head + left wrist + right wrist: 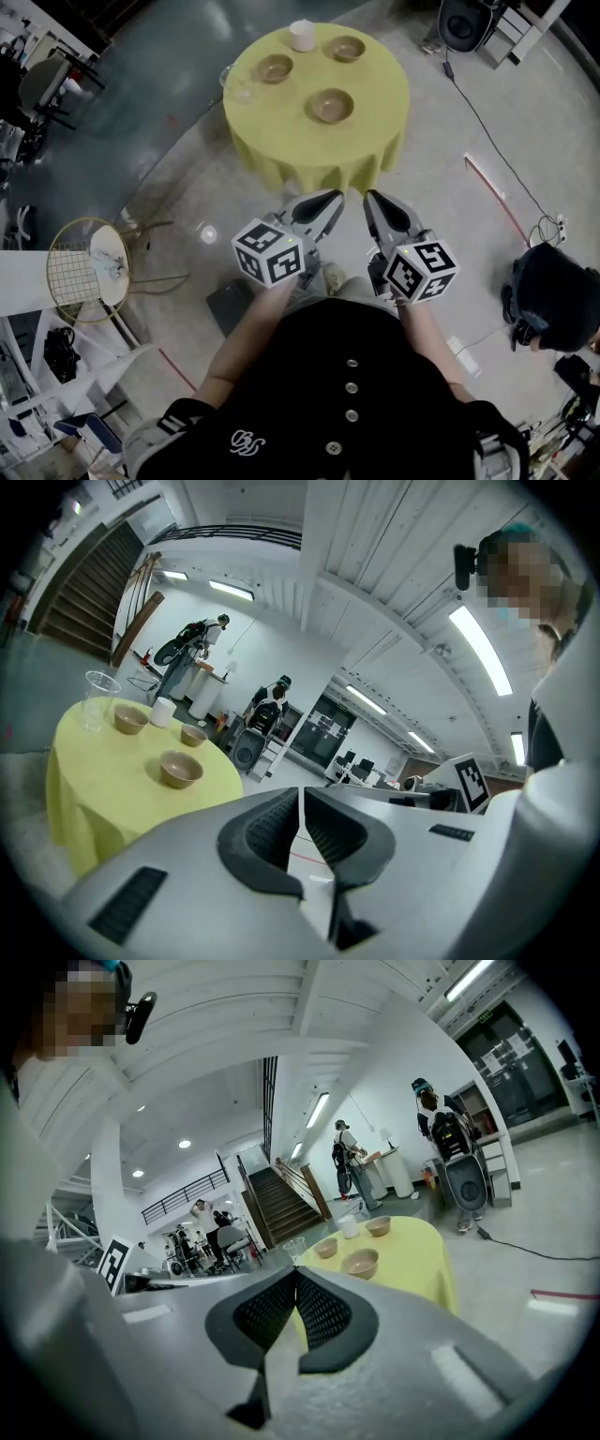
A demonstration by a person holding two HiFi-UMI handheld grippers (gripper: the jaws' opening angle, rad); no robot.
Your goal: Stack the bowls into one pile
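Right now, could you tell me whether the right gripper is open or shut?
Shut. The right gripper has its black pads meeting at the tips, with nothing between them.

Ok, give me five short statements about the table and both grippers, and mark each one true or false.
1. The near bowl, left bowl and far bowl stand apart on the yellow table. True.
2. Two bowls are already stacked. False: none is stacked.
3. The left gripper holds a bowl. False: it is shut on nothing, short of the table.
4. A clear glass stands near the table's edge. True.
5. The right gripper is open. False: it is shut and empty.
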